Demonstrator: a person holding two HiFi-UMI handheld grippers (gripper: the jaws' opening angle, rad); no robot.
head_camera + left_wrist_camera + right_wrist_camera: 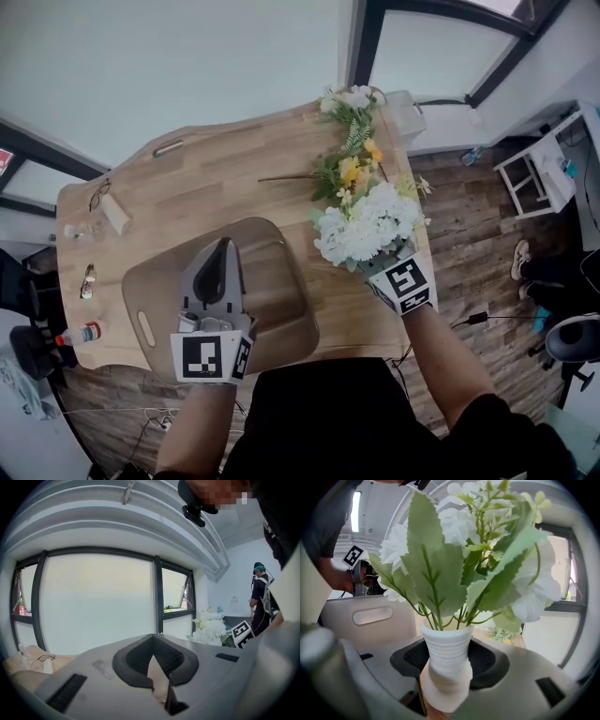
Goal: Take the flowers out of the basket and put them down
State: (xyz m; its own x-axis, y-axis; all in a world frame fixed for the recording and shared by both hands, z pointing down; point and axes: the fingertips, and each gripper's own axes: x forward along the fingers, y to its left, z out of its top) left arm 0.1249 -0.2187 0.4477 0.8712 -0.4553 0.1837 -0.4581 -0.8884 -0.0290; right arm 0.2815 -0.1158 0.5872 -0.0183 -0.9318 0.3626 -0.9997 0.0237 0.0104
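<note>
Just right of the basket (150,281), the right gripper (447,686) clamps the white vase (446,648) of flowers (366,225), seemingly ready to set it down; over the basket, the left gripper (223,248) hovers closed and empty.

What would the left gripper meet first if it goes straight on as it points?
The way looks free: the left gripper points over the basket toward the window; depth is unclear.

Daylight floods in from the far windows (98,606), which are blown out to white. My counter (187,178) is evenly lit, its shadows soft. Both claw views bend hard at the edges, with black corners. The vase (446,663), nearest the lens, is blurred.
</note>
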